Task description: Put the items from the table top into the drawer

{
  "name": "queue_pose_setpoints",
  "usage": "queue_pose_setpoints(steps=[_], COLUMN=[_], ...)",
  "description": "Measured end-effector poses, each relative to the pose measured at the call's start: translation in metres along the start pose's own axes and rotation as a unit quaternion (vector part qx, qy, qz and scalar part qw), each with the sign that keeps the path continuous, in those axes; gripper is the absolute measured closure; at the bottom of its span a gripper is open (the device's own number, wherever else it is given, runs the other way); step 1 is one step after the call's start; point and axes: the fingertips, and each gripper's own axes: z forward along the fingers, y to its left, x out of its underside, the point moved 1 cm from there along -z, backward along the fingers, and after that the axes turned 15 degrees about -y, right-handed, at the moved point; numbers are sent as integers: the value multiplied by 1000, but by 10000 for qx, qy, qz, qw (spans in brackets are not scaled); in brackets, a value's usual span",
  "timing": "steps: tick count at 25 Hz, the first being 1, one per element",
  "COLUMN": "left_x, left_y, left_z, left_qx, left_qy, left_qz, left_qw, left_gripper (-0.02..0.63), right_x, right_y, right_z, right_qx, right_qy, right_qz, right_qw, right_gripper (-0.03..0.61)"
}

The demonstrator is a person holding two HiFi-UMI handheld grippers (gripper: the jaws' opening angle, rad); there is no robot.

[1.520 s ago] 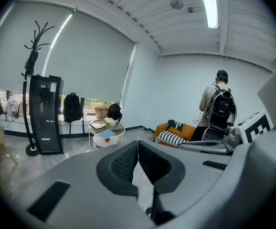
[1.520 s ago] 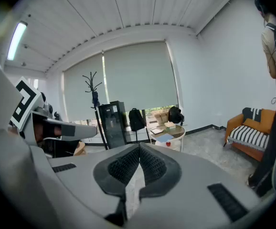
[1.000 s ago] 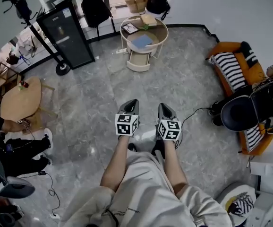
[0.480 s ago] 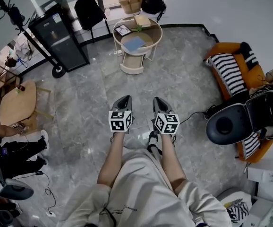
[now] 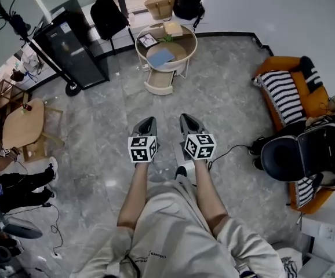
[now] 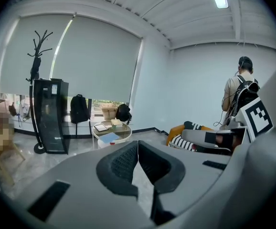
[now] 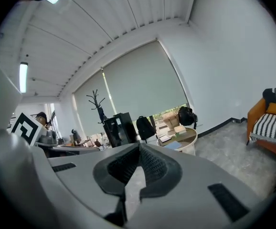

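A round white table (image 5: 186, 53) stands far ahead across the floor, with its drawer (image 5: 157, 81) pulled open underneath. On the top lie a blue book (image 5: 161, 56), a framed picture (image 5: 148, 40) and a tan box (image 5: 172, 29). My left gripper (image 5: 146, 121) and right gripper (image 5: 188, 119) are held side by side over the bare floor, well short of the table. Both point toward it. In the left gripper view the left gripper (image 6: 137, 144) is shut and empty, with the table (image 6: 123, 134) small ahead. The right gripper (image 7: 139, 147) also looks shut on nothing, and the table (image 7: 190, 139) lies ahead.
A black cabinet (image 5: 75, 39) and a coat stand (image 5: 17, 22) are at the back left. Two backpacks (image 5: 108, 13) lean behind the table. An orange sofa (image 5: 289, 88) and a black chair (image 5: 306, 152) fill the right. At the left are a wooden table (image 5: 22, 123) and a seated person.
Both grippers have moved forward over the floor toward the round table together with the person. Their jaws stayed shut. The black chair at the right has shifted.
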Motion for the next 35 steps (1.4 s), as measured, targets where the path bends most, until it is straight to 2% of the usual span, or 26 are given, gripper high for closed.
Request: queue_pose_setpoints(steps=[5,11,16,20,27,32,35], left_x=[-3,3,8,16,15,11,2], left_y=[-24,-47,-36,-42,-30,-9,14], left_z=[14,24,28,56,110,150,179], left_qx=[-218,-325,-441,-294,-177,-185,-327], left_qy=[-88,-36,14,104,135,111,23], left_qz=[2,216,146,91,-87,-222,-287], left_qw=[9997,9992,9989,9995,9997,9995,9991], left_gripper=[592,592,592,592,592,592,592], right_x=[4,13,18,20,1,-2,-5], right_y=[-28,-77,-82,-99,-123,-141,-147], right_z=[-12,-29,-22,-14,3,41,79], right_qx=[-259,-151,-186,-132,153,177,53], right_qy=[237,218,218,342,305,298,372], right_qz=[100,678,942,913,761,1188,1100], right_qw=[9993,9973,9951,9951,9965,9923,9932], right_gripper=[543,543,543,543,545,545,544])
